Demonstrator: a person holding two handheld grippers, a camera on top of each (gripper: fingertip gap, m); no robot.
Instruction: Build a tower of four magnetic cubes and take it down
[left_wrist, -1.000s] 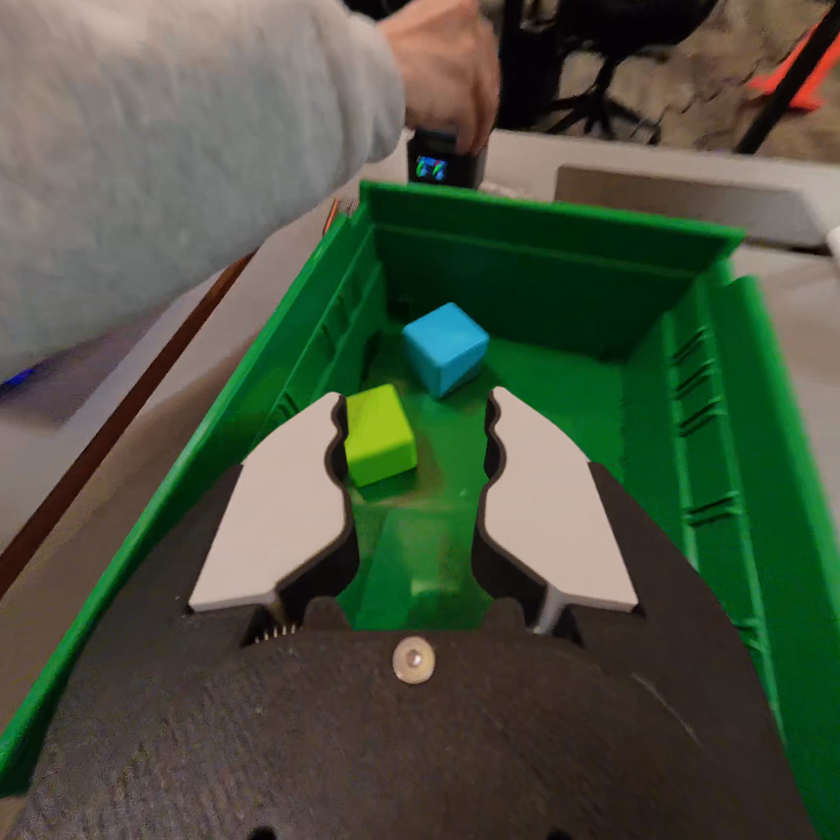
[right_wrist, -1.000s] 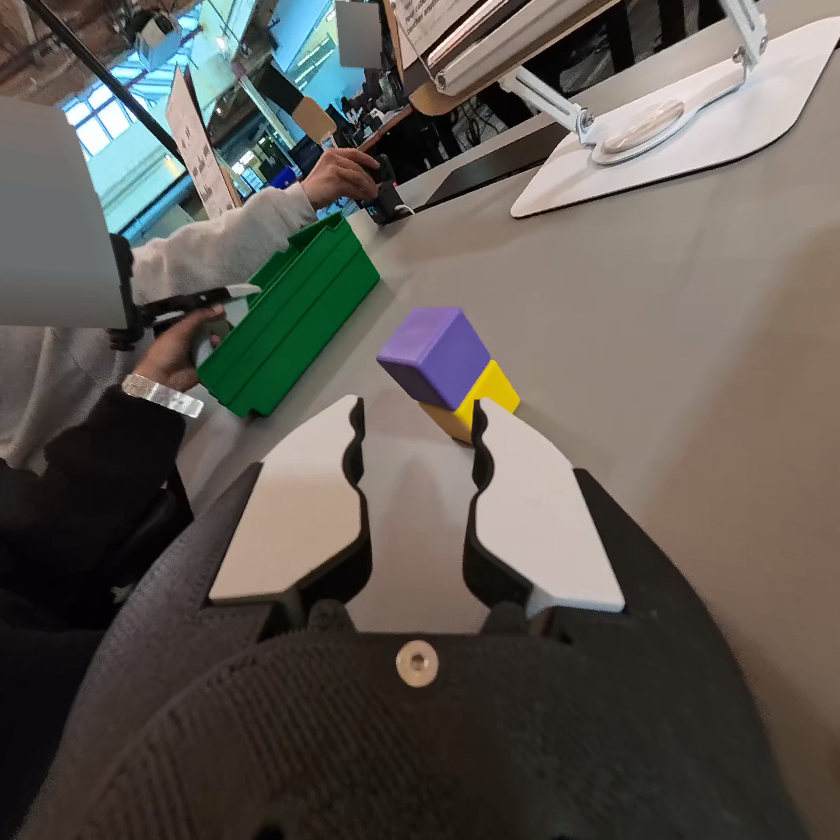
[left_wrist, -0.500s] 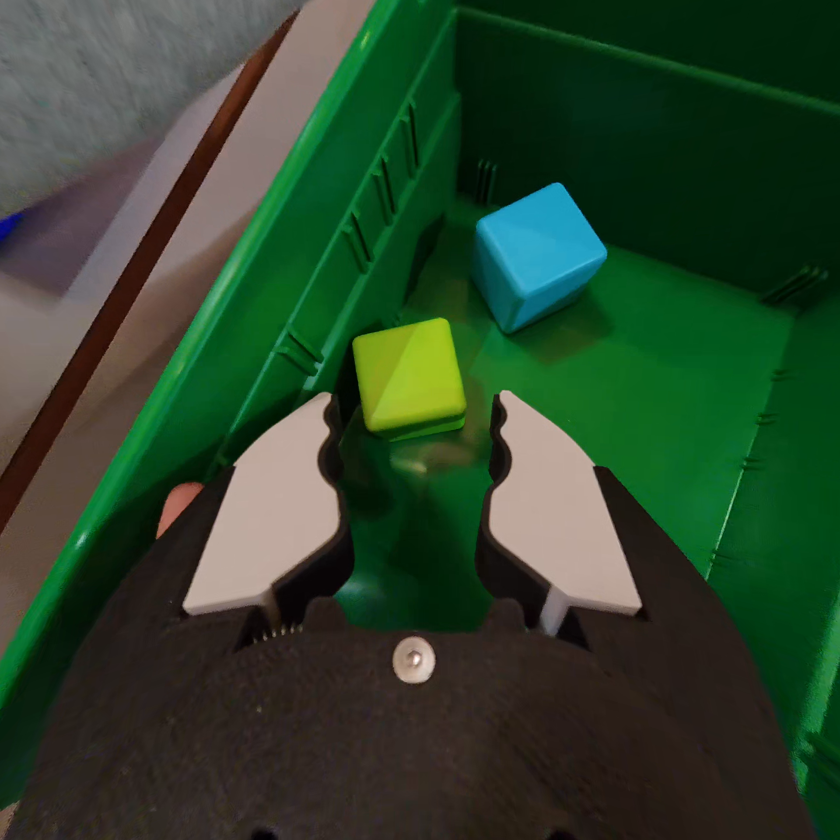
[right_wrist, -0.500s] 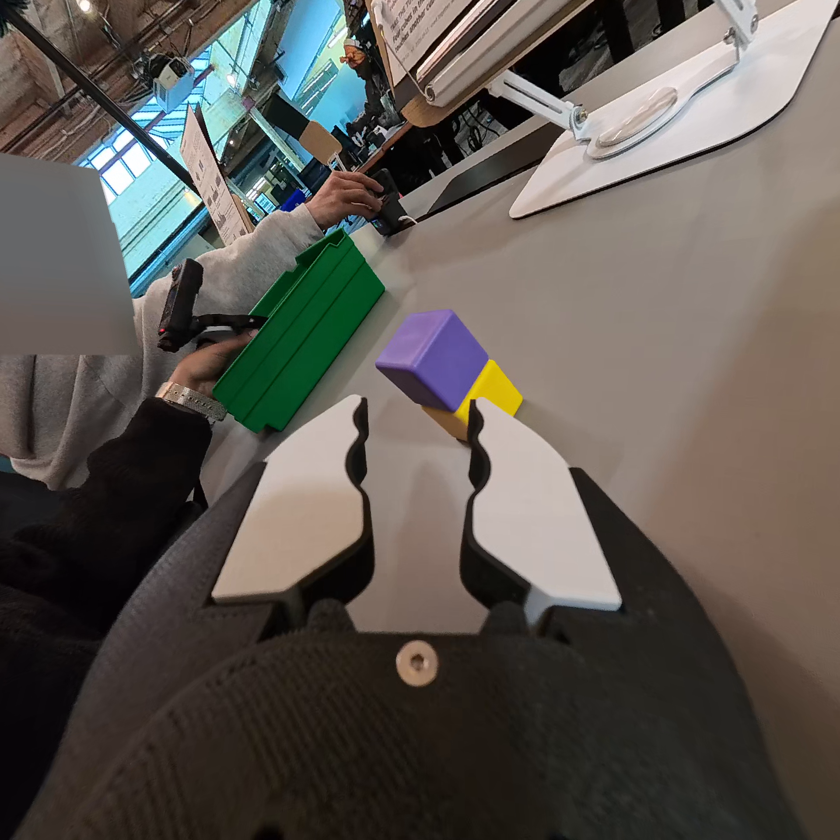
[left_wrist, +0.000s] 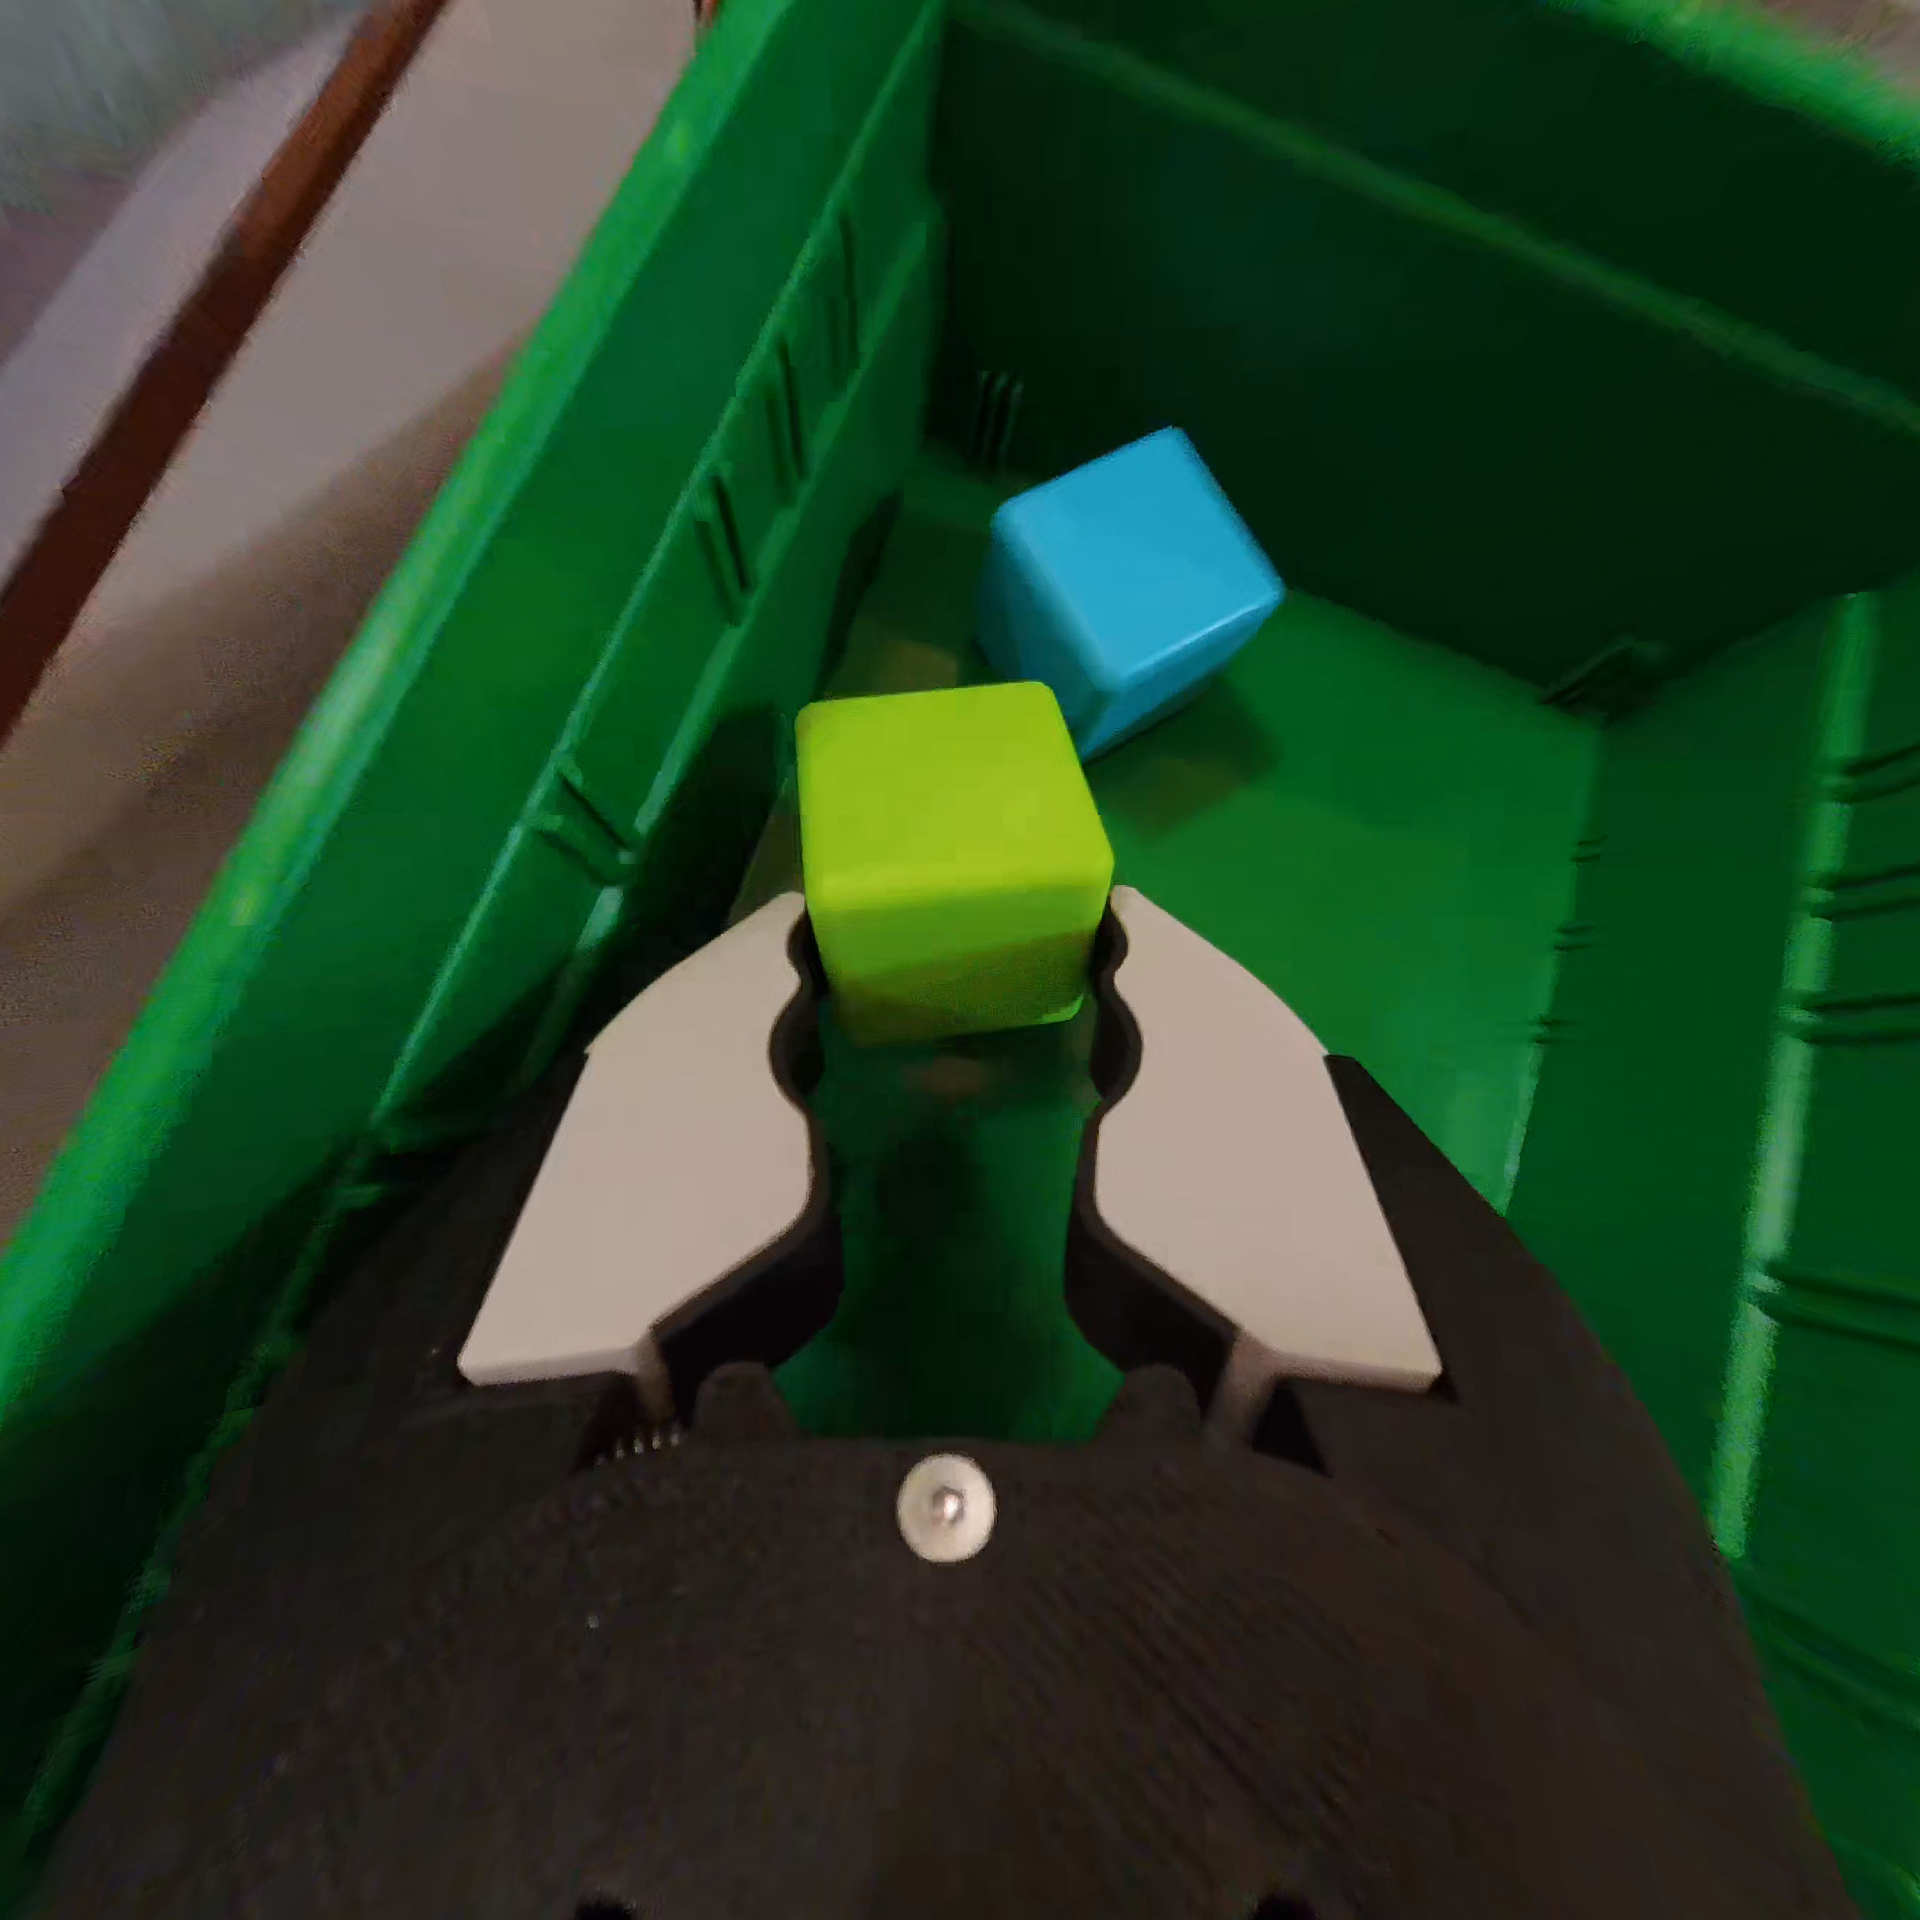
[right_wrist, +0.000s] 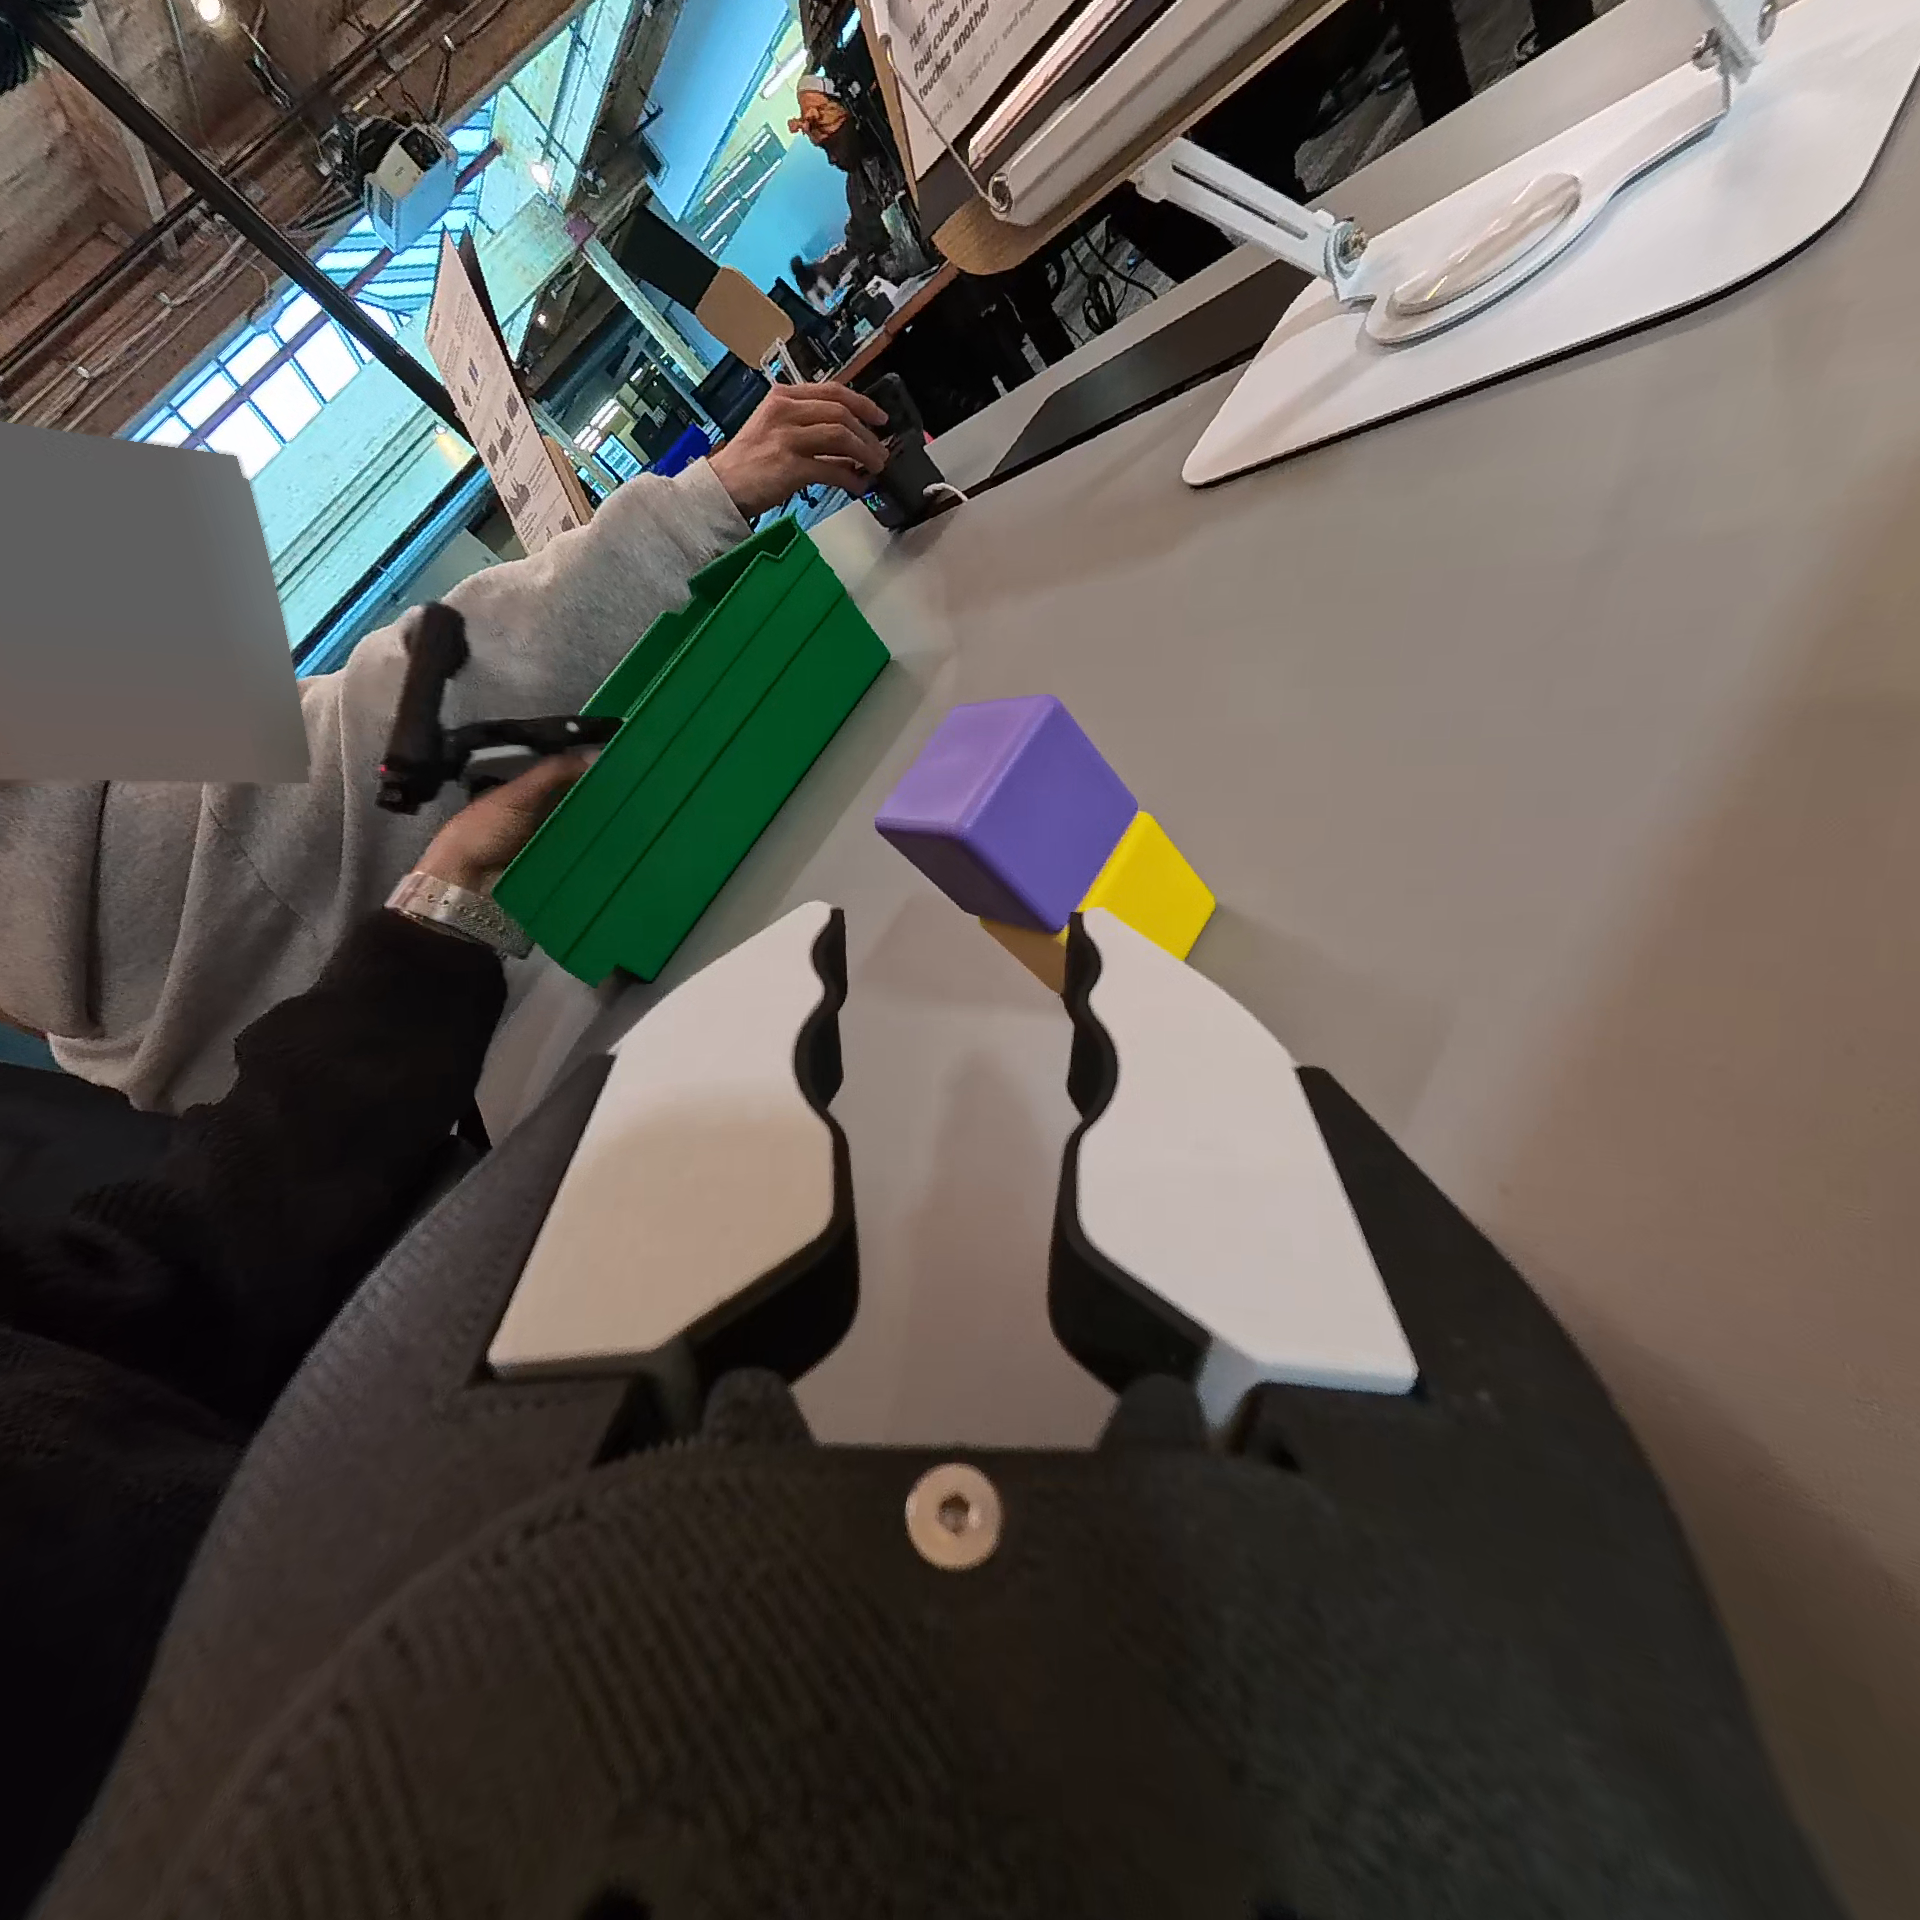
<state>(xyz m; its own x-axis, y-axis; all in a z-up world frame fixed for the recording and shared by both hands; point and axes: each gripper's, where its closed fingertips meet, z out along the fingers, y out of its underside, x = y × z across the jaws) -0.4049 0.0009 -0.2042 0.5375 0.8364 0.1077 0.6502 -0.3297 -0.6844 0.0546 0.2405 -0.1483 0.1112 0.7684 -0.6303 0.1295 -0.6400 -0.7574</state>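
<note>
Advanced and narrowed since half a second ago: left gripper (left_wrist: 956, 902), then short of the lime cube (left_wrist: 945, 821), now clamps it. Presses one fingertip against each side face of the cube, near its front lower edge. Sits low inside the green bin (left_wrist: 623, 540), close to the bin's left wall. Cannot tell whether the cube rests on the bin floor or hangs just above it; some blur under it.

Beyond the lime cube, in the far left corner of the bin: blue cube (left_wrist: 1127, 571), tilted, just beside the lime one, contact unclear. Left of the bin: grey table (left_wrist: 312, 520) with a brown edge strip.

Right gripper (right_wrist: 954, 925): hardly moved against the earlier frames. Hovers over the table with its tongs apart and nothing between them. Just ahead of the right fingertip: purple cube (right_wrist: 1023, 805), perched askew on a yellow cube (right_wrist: 1148, 883), both on the table, well apart from the bin.

Farther left in the right wrist view: a hand (right_wrist: 509, 821) with a wristband at the near end of the bin. Behind the bin: a grey sleeve (right_wrist: 582, 561) and a second hand (right_wrist: 805, 436) on a small black device (right_wrist: 904, 468). At far right: white stand base (right_wrist: 1558, 239).
</note>
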